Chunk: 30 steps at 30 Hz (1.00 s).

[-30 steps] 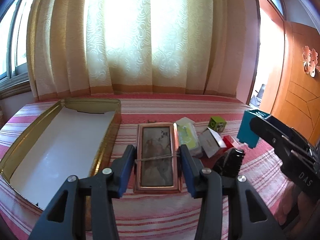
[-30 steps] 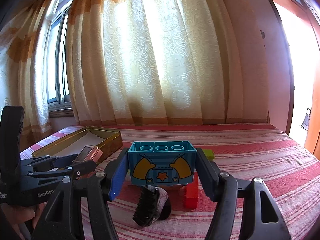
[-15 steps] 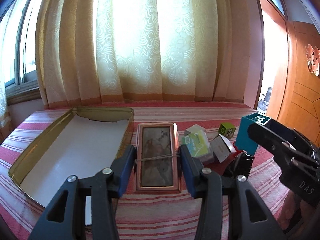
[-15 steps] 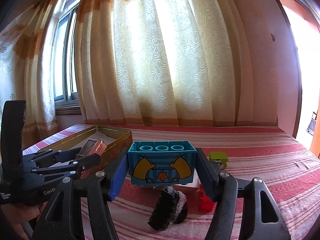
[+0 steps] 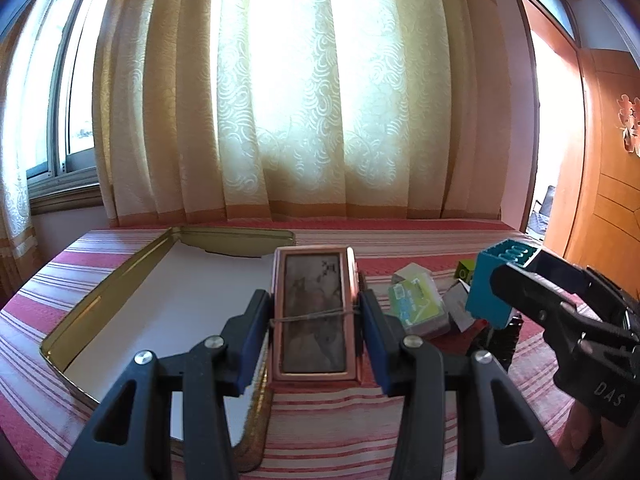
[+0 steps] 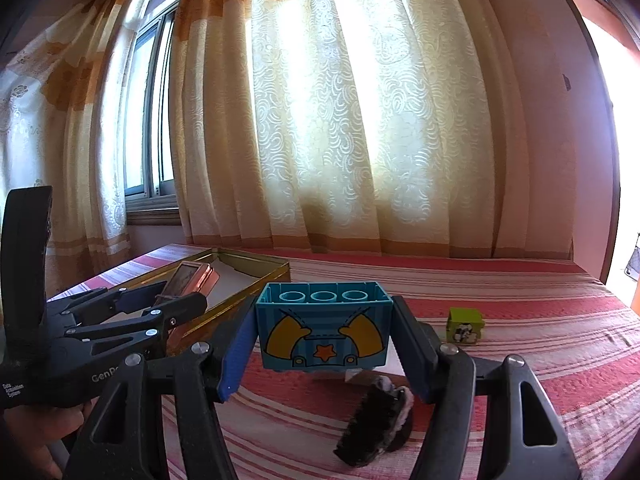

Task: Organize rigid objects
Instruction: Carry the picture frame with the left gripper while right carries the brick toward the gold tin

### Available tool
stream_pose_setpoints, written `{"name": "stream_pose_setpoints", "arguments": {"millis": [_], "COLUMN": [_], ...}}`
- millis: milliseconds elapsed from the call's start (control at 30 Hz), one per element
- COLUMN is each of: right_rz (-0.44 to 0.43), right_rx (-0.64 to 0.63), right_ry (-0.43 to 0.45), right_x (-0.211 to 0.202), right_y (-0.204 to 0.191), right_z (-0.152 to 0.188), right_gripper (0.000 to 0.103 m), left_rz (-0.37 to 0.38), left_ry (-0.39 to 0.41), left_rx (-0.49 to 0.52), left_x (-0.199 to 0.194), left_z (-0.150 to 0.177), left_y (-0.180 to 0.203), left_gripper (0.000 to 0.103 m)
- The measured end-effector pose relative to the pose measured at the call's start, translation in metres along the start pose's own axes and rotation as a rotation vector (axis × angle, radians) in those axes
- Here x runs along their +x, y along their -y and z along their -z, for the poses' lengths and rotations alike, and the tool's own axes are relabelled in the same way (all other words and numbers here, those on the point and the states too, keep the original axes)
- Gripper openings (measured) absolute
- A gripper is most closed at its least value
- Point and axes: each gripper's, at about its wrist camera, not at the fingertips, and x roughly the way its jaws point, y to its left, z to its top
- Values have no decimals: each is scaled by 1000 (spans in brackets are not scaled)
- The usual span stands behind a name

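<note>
My left gripper (image 5: 316, 316) is shut on a copper-framed rectangular box (image 5: 314, 312) with a rubber band round it, held above the right rim of the open gold tin (image 5: 100, 300). My right gripper (image 6: 323, 328) is shut on a blue toy block (image 6: 323, 328) with yellow shapes and an orange star, held above the striped bed. In the left wrist view the blue block (image 5: 494, 284) and right gripper show at the right. In the right wrist view the copper box (image 6: 192, 280) shows over the tin (image 6: 256, 268) at the left.
On the red striped bedspread (image 6: 520, 344) lie a black brush (image 6: 376, 420), a green cube (image 6: 464, 325), a clear case with a green card (image 5: 416, 308) and a small grey box (image 5: 458, 304). Curtains hang behind. An orange door (image 5: 608, 220) stands at the right.
Both grippers have risen with their loads. The left gripper has carried the copper box leftward, from beside the tin to over its right rim.
</note>
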Motion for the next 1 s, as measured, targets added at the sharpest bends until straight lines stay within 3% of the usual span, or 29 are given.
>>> {"name": "stream_pose_setpoints", "arguments": {"millis": [1000], "right_rz": [-130], "right_rx": [-68], "right_ry": [-16], "right_x": [20], "right_y": [-65], "right_z": [-1], "right_gripper": [66], "left_rz": [-113], "left_ry": [53], "left_rx": [-61], "left_x": [-20], "left_z": [5], "left_y": [-65], "left_gripper": [45]}}
